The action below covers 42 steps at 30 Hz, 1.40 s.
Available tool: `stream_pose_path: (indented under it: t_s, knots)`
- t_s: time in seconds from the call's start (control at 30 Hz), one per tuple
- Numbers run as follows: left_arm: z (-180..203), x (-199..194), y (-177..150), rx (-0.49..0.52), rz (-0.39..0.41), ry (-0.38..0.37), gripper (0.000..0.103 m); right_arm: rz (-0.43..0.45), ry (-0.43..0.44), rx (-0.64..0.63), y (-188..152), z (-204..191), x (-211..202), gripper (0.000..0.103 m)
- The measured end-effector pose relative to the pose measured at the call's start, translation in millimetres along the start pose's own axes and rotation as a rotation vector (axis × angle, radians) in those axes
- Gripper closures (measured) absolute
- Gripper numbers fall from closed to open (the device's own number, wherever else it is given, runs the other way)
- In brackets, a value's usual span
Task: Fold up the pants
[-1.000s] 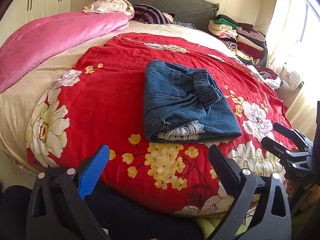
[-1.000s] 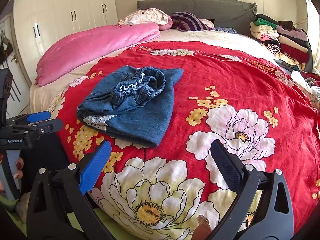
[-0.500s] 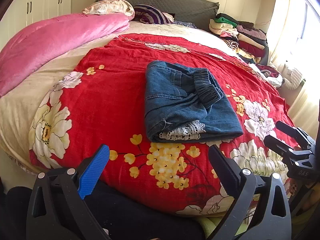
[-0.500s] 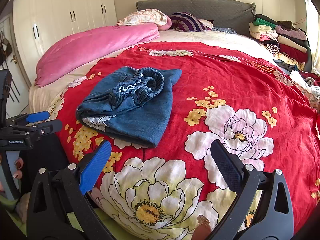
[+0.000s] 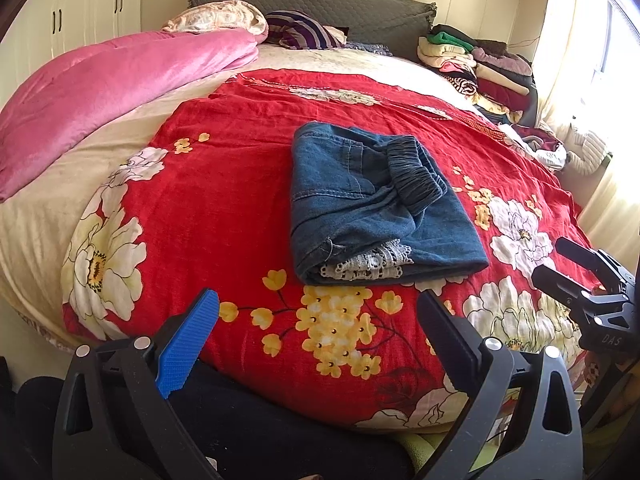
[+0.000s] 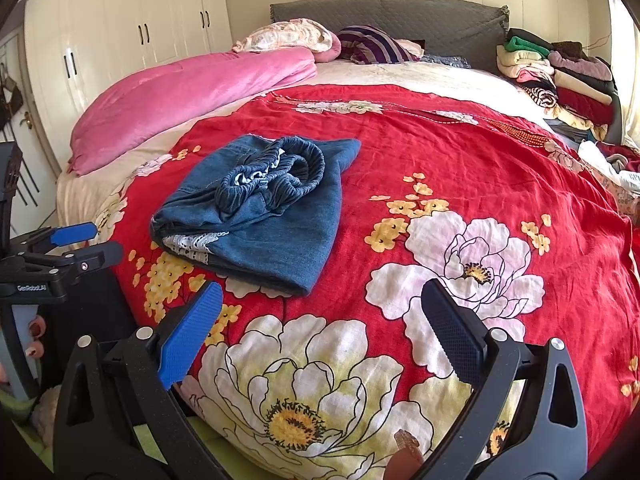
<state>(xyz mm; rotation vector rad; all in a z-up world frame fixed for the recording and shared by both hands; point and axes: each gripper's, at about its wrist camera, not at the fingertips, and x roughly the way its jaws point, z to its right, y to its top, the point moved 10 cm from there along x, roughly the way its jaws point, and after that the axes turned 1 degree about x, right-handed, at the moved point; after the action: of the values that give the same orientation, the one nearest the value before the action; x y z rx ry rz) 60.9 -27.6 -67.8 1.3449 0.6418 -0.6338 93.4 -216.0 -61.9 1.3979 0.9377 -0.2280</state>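
Note:
The blue denim pants point(image 5: 372, 204) lie folded in a compact bundle on the red flowered bedspread point(image 5: 224, 200), with the elastic waistband on top and white lace trim showing at the near edge. They also show in the right wrist view point(image 6: 260, 208). My left gripper point(image 5: 316, 340) is open and empty, held back from the bed's near edge, short of the pants. My right gripper point(image 6: 320, 332) is open and empty over the bed's near edge, to the right of the pants. Each gripper shows in the other's view, the right one point(image 5: 576, 276) and the left one point(image 6: 80, 242).
A pink quilt point(image 5: 112, 84) lies along the bed's left side. Pillows point(image 5: 224, 20) and a grey headboard point(image 5: 340, 4) are at the far end. A stack of folded clothes point(image 5: 476, 68) sits at the far right by the curtain. White wardrobes point(image 6: 120, 40) stand at left.
Both grippers have drifted slightly back from the bed; the pants lie unmoved and both grippers stay open.

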Motion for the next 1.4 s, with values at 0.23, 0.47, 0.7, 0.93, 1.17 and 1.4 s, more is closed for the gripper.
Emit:
stream_pose_path:
  t_s: [0.23, 0.47, 0.7, 0.93, 1.17, 1.4]
  knots:
    - [-2, 1, 1, 0.018, 0.001, 0.021, 0.004, -0.006, 0.001, 0.0, -1, -1, 2, 0.009]
    - [-3, 1, 1, 0.027, 0.0, 0.027, 0.004, -0.005, -0.005, 0.002, -1, 0, 2, 0.009]
    - [-4, 1, 1, 0.037, 0.001, 0.04, 0.004, -0.004, -0.007, 0.003, -1, 2, 2, 0.009]
    - [-6, -2, 6, 0.05, 0.023, 0.02, 0.004, -0.008, -0.022, 0.01, -1, 6, 3, 0.009]
    - [-51, 9, 20, -0.012, 0.029, 0.092, 0.004, -0.023, -0.078, 0.044, -4, 32, 9, 0.009]
    - [-173, 66, 78, -0.106, -0.027, 0.275, 0.004, 0.011, -0.259, 0.163, 16, 142, -3, 0.009]
